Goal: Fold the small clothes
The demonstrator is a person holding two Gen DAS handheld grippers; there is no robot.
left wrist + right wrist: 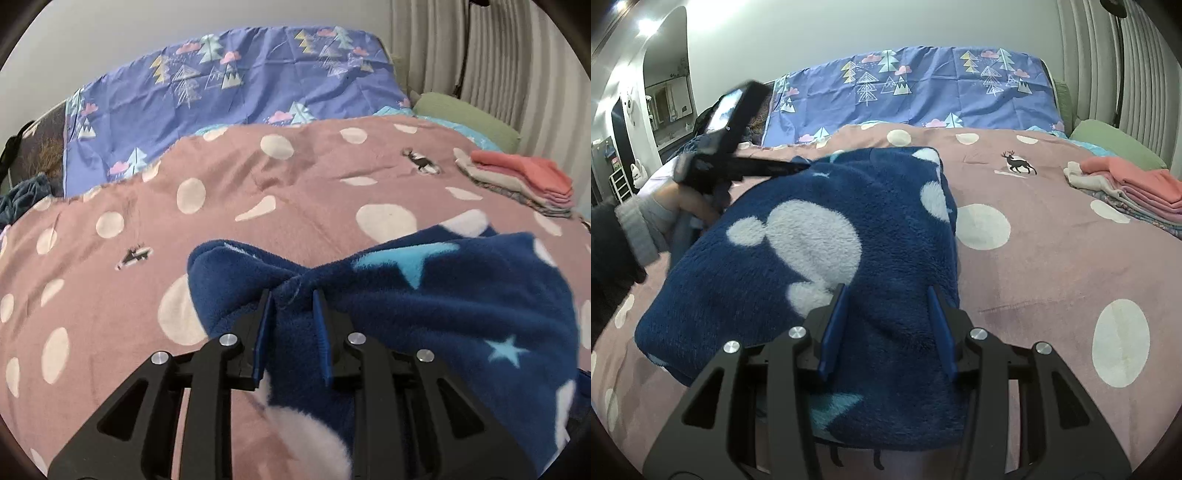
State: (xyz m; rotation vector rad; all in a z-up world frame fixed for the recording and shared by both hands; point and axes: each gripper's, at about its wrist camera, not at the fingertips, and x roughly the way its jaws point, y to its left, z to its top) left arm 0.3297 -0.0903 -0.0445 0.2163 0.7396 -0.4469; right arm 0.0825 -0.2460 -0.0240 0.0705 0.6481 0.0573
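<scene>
Navy fleece garment (827, 236) on the pink bedspread (1052, 258), folded over partway. Our left gripper (291, 295) pinches a bunched edge; right gripper (886, 291) spread astride the near end, grip unclear. Folded stack (1137, 192) sits well apart, so some pieces look done; this one isn't.

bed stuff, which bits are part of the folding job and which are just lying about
Part of the job:
- blue fleece garment
- left claw, pinching the fleece
- right claw, fleece between its fingers
- stack of folded clothes

Just lying about:
- pink spotted blanket
- purple tree-print sheet
- green pillow
</scene>
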